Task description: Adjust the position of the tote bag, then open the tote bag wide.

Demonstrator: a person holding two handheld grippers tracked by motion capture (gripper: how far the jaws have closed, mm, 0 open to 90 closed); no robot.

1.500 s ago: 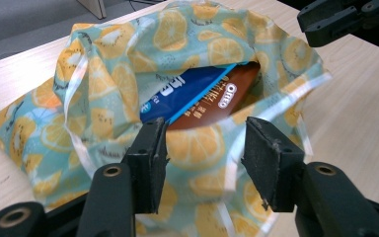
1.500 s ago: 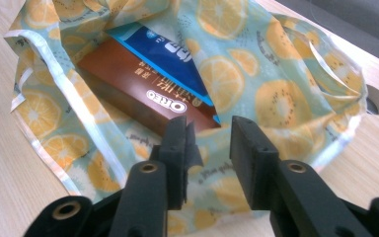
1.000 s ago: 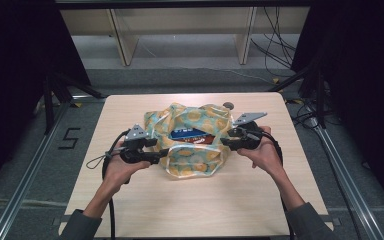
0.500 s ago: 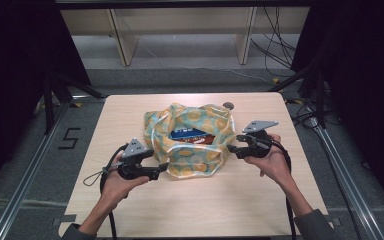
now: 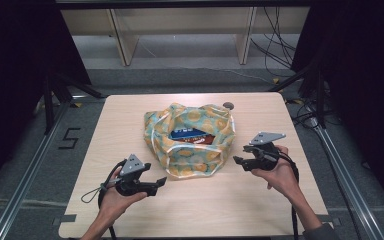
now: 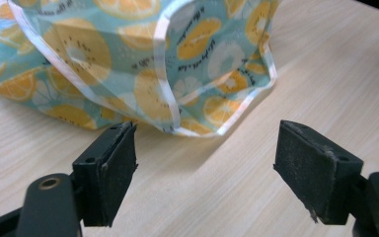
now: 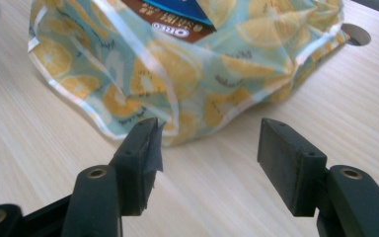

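while both grippers stand clear of the fabric, the fruit-print bag (image 5: 190,140) lies slumped at the middle of the wooden table (image 5: 260,210), its mouth gaping upward with a blue packet (image 5: 187,133) and a brown packet (image 5: 202,140) visible inside. the left gripper (image 5: 161,181) sits at about 7 o'clock from the bag, near its lower left corner but not touching it; its jaws have just been opening and now stand wide with only bare tabletop between them, as the left gripper view confirms, where the bag (image 6: 143,64) lies ahead at 12 o'clock beyond the pads. the right gripper (image 5: 236,161) sits at about 4 o'clock from the bag, just beside its right edge and apart from it; its jaws have likewise just been opening and stand wide and empty, with the bag (image 7: 192,74) ahead at 12 o'clock in the right gripper view and the brown packet (image 7: 177,27) showing at its mouth. the bag's long axis runs roughly from 12 to 6 o'clock on the table, so the two grippers flank its near end. judged from the high view, the right gripper is the nearer to the fabric, and any renewed grasp would likely begin on that side hem. a round hole (image 5: 228,105) marks the table just beyond the bag.
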